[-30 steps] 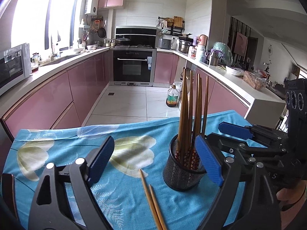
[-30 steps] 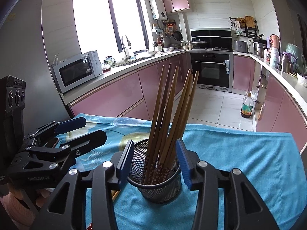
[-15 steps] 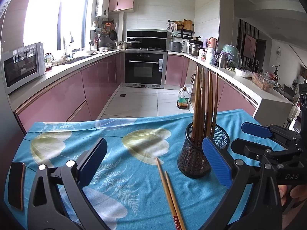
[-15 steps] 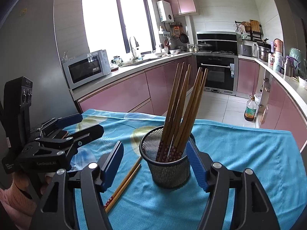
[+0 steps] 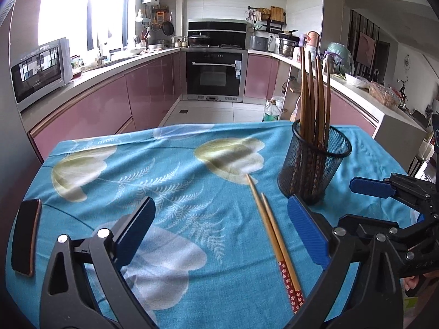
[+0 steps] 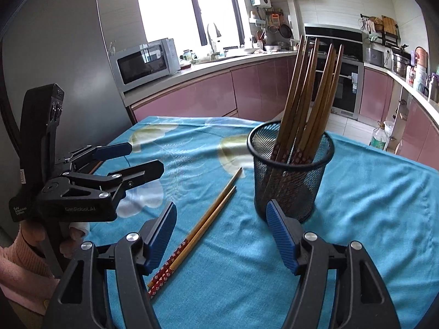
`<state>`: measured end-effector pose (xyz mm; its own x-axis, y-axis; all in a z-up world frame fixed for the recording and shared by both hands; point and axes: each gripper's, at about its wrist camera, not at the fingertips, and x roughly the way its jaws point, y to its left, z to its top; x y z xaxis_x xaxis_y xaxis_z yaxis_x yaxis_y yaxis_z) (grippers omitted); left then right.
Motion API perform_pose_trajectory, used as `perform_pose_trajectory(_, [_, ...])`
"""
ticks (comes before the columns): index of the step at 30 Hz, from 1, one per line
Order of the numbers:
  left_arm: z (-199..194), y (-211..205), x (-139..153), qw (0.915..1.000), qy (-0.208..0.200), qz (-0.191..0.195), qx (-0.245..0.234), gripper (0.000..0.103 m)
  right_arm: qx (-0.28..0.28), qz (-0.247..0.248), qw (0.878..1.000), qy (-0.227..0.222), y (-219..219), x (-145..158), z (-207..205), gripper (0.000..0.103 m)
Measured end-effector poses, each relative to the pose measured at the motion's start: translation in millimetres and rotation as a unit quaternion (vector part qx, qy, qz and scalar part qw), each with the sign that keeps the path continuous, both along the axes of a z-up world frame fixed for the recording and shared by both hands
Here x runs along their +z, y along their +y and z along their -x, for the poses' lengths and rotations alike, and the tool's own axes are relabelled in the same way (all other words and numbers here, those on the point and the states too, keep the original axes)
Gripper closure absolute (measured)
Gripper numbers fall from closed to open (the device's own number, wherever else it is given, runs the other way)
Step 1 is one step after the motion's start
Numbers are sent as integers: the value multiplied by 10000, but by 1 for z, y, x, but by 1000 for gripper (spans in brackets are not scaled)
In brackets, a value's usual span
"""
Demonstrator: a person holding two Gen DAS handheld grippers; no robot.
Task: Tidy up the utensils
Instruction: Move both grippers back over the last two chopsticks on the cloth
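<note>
A black mesh cup (image 5: 312, 170) (image 6: 290, 181) stands upright on the blue cloth, holding several brown chopsticks (image 5: 312, 96) (image 6: 307, 90). Two loose chopsticks (image 5: 274, 235) (image 6: 203, 224) lie side by side on the cloth just left of the cup, red patterned ends toward me. My left gripper (image 5: 219, 205) (image 6: 145, 157) hovers wide over the cloth, its jaws closing slightly; the loose pair lies below its right finger, ungripped. My right gripper (image 6: 221, 209) (image 5: 348, 203) is open just short of the cup, its right pad near the cup's base and its left pad over the loose pair.
A dark phone (image 5: 24, 235) lies at the table's left edge. The table's far edge drops to the kitchen floor, with pink cabinets and a microwave (image 6: 145, 63) behind. A hand in a pink sleeve (image 6: 16, 260) holds the left gripper.
Both grippers drew back and sank. The right gripper's jaws, close around the cup a second ago, spread and came off it. The two loose chopsticks came fully into view.
</note>
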<state>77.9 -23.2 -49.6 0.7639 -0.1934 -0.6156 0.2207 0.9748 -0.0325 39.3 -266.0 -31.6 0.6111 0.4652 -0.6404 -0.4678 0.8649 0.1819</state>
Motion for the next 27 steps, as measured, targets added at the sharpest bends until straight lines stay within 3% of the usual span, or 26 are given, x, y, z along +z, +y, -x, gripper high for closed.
perform_pose_trajectory(11, [-6, -9, -46, 9974, 658, -149, -241, 14, -23, 84, 9991, 426, 14, -25, -7, 38])
perform_pose_trajectory(27, [-20, -31, -71, 9922, 1118, -264, -492, 17, -98, 57, 9983, 569, 7, -35, -12, 38])
